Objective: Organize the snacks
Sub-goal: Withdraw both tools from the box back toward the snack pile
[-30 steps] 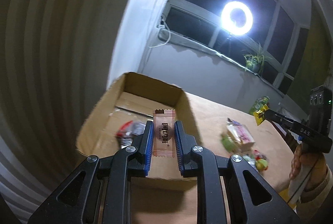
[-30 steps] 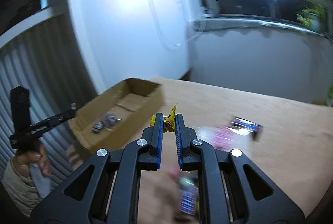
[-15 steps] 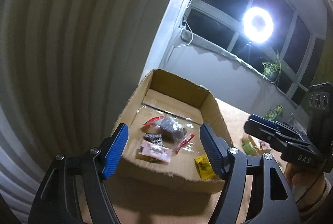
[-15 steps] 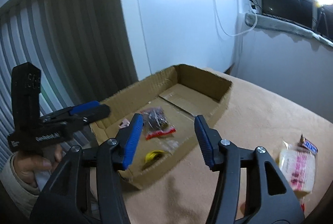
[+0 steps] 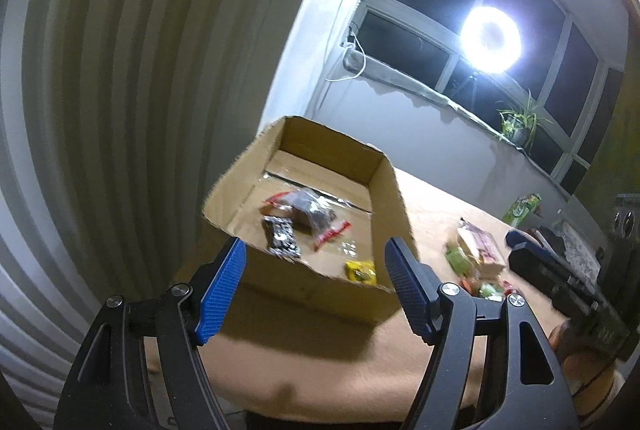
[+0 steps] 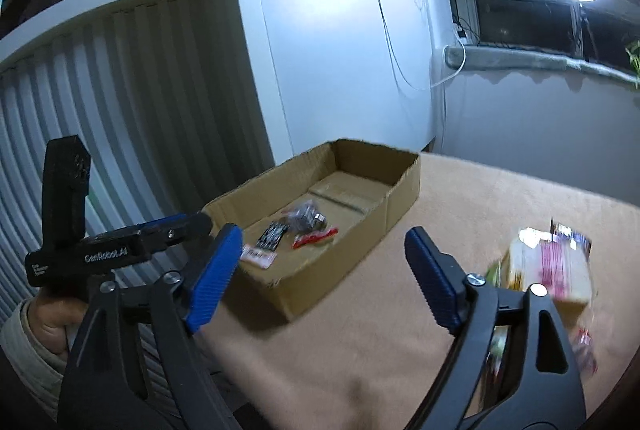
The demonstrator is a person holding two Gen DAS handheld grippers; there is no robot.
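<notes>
- Both tools have let go since a second ago: my left tool [image 5: 314, 288], which pinched a pink-and-white wrapped candy, and my right tool [image 6: 322, 278], which pinched a yellow one, now stand with jaws spread and nothing between them; the right jaws have just been opening wider.
- From the left wrist view, the cardboard box [image 5: 320, 294] sits just past the fingertips at 12 o'clock, its near wall between the blue pads.
- Inside it I count a yellow candy [image 5: 361, 272] at the near right corner, a black packet [image 5: 282, 240], and a clear bag with red ends [image 5: 308, 212] toward the middle; the pink candy [image 6: 258, 255] shows only in the right wrist view, at the near wall.
- Out at 2 o'clock on the table [image 5: 432, 198], a loose pile of snacks [image 5: 476, 254] waits, with a green carton [image 5: 522, 208] farther back.
- By my reading the job is partly done: a few pieces are boxed, the pile outside is left, so both tools next go back to it.
</notes>
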